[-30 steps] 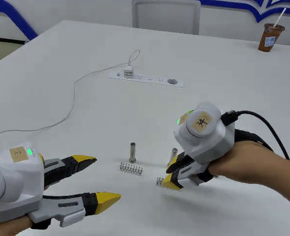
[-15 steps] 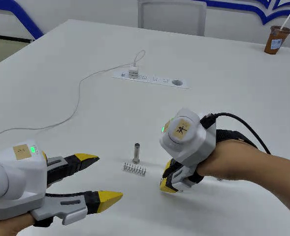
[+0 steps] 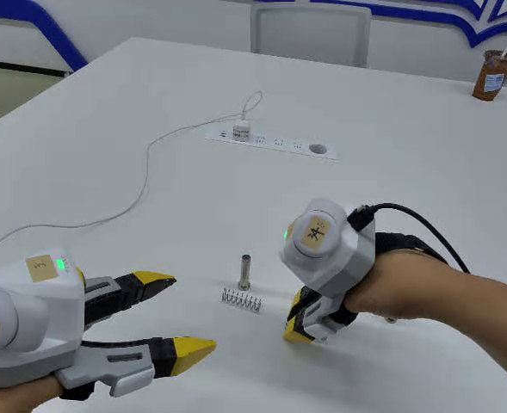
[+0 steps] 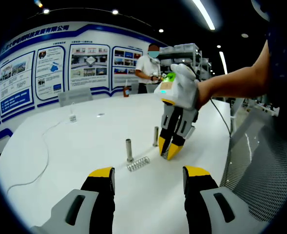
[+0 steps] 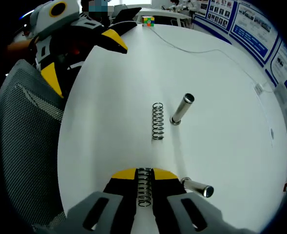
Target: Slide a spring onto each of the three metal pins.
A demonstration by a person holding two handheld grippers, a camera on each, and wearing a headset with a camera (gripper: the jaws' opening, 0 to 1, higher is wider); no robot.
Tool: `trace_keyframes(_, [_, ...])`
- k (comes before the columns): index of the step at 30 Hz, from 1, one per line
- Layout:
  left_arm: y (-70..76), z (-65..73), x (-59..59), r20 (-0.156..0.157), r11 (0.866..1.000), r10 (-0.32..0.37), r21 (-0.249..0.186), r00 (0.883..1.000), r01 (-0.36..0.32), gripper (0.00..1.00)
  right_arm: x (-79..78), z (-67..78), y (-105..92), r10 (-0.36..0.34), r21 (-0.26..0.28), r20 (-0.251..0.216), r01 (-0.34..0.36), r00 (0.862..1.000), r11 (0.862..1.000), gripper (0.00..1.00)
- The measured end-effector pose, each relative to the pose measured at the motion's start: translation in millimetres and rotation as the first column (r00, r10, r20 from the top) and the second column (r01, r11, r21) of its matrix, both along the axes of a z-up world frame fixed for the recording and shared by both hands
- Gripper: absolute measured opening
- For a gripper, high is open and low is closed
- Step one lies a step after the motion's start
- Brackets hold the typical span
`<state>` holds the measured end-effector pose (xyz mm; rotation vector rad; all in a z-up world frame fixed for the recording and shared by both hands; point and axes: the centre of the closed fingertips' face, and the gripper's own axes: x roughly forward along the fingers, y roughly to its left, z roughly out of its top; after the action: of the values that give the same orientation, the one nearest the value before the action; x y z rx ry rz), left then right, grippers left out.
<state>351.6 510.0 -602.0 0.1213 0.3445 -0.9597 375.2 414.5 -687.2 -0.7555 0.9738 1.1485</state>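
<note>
— What sort of place is this?
— A broad white surface (image 3: 107, 155) in a bright room, with blue-trimmed walls and display panels (image 4: 50, 68). Well beyond the standing pin (image 3: 244, 271) lies a white power strip (image 3: 275, 142) with a charger (image 3: 243, 131) plugged in. A thin cable (image 3: 145, 172) trails from it, off to the left of the pin. Farther back still, at the far edge, are a grey chair (image 3: 309, 34) and a brown cup (image 3: 492, 73) with a straw.
— And the springs?
— The loose spring (image 3: 242, 299) lies flat just in front of that pin, a little apart from it. The held spring (image 5: 143, 186) is pinched between the narrow jaws of the right gripper (image 3: 298, 325), which sits just right of the pin with its tips pointing down at the surface.
— The other one?
— The left gripper (image 3: 182, 312) hovers well to the left of the pin and nearer the person. Its jaws are wide apart and hold nothing.
— What is hard to make out?
— In the head view the right gripper's body covers the spring it holds. The left gripper view shows a second pin (image 4: 156, 136) upright just behind those jaws. The held spring's lower end looks close to the surface, but I can't tell whether it touches. A mesh chair back (image 4: 260, 161) is cut off at the edge. A person (image 4: 148, 68) stands small behind the far end of the surface.
</note>
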Motion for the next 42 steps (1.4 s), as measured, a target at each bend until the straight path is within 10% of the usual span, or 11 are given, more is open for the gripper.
trace_keyframes(42, [-14.4,4.5,1.5,0.016,0.998,-0.06,0.014,0.998,0.059,0.57,3.8,44.8,-39.3,-0.241,0.188,0.08,0.223,0.967,0.957,0.12])
